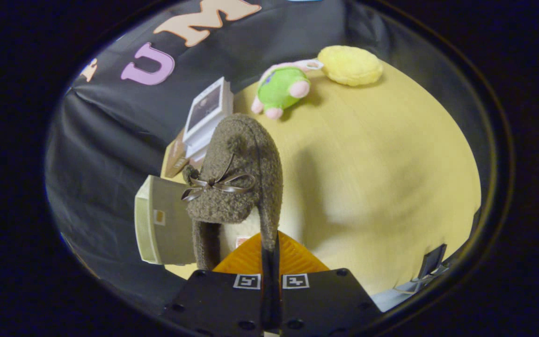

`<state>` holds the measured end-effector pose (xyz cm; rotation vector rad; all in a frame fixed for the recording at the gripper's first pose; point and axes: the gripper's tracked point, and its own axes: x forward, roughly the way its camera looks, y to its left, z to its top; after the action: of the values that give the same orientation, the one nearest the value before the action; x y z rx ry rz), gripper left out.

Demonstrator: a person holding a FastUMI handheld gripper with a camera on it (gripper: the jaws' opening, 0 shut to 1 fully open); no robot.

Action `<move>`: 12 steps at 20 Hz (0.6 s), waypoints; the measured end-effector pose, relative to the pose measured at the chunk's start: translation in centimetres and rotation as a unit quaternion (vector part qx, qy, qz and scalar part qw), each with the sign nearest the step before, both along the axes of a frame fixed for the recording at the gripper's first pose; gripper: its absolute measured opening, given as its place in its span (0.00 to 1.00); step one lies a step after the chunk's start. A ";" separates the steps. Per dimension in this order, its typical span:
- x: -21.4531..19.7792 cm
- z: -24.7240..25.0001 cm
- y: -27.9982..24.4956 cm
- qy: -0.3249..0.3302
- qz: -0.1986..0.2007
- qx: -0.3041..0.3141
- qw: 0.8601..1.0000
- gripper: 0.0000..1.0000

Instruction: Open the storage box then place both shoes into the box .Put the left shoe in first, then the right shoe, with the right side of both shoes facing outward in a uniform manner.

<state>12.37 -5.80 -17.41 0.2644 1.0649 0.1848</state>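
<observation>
A fuzzy brown slipper [237,173] is pinched by its collar edge in the clenched claw [270,248] and held above the worktop [372,164], just beside the box [164,224]. It is judged light, soft and floppy, best gripped at the rim.

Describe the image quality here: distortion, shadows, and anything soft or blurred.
Gripper view: fisheye bends the pale wooden tabletop into a dome; the fuzzy brown slipper with a ribbon bow, pinched at its rim by the gripper, is fairly sharp and casts a broad soft shadow on the table beyond it; the green and pink plush toy and fluffy yellow cushion look slightly soft; no strong glare.
</observation>
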 end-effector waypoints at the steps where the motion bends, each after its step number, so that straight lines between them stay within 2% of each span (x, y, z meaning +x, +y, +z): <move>1: 0.1 0.9 1.8 -0.007 0.007 0.012 1.000 0.03; 7: -1.6 6.3 13.8 -0.036 0.081 0.075 0.993 0.03; 12: -4.2 5.6 25.1 -0.017 0.138 0.125 0.982 0.03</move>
<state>8.12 19.32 -11.81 0.3386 1.0423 0.5730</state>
